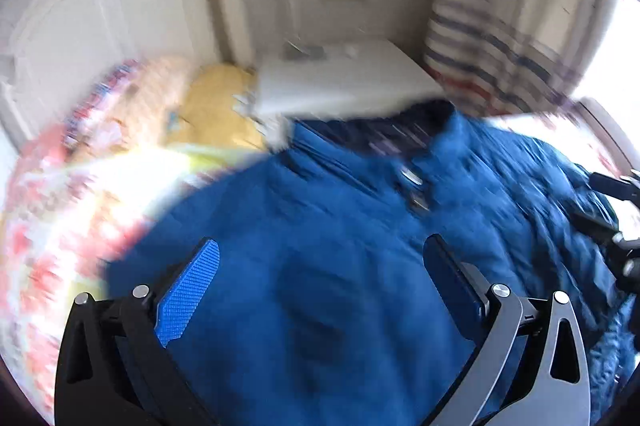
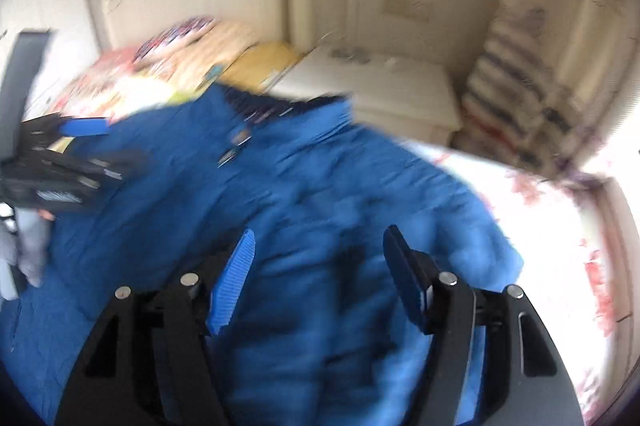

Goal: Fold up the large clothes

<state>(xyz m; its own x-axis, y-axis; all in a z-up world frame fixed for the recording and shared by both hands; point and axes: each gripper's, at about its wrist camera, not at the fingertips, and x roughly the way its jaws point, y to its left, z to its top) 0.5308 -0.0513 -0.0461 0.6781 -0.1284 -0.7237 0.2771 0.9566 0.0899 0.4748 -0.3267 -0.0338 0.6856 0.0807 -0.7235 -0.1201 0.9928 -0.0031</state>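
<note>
On the bed, far left: a white panelled wooden headboard (image 1: 80,9) against the wall, with a heap of red-and-pink floral bedding (image 1: 48,193) below it and a soft yellow cushion (image 1: 218,101) beside that, all badly blurred. Next right: a low white bedside cabinet (image 1: 344,77) with a few small items on top, too smeared to identify. Centre: one large blue padded jacket (image 1: 320,246), spread over the bed, its dark-lined collar (image 1: 400,121) toward the cabinet and a row of small metal snaps running down the front; the fabric is rumpled, more so on the right half. Above the jacket's left half: the left gripper (image 1: 324,278), black frame with blue ribbed pads (image 1: 188,294), jaws standing well apart, nothing between them but the cloth seen beneath; whether the tips touch the jacket cannot be told. Above the jacket's right half: the right gripper (image 2: 320,278), same make, jaws likewise apart with no fabric pinched between the pads. In the right wrist view the left gripper shows at the left edge, over the jacket's shoulder area. Right of the jacket: a white bedsheet with pink flower print (image 2: 560,226), strongly overexposed by window light. Far right, behind the bed's corner: a pale curtain with blue and red horizontal stripes (image 1: 492,65), hanging to the level of the mattress.
</note>
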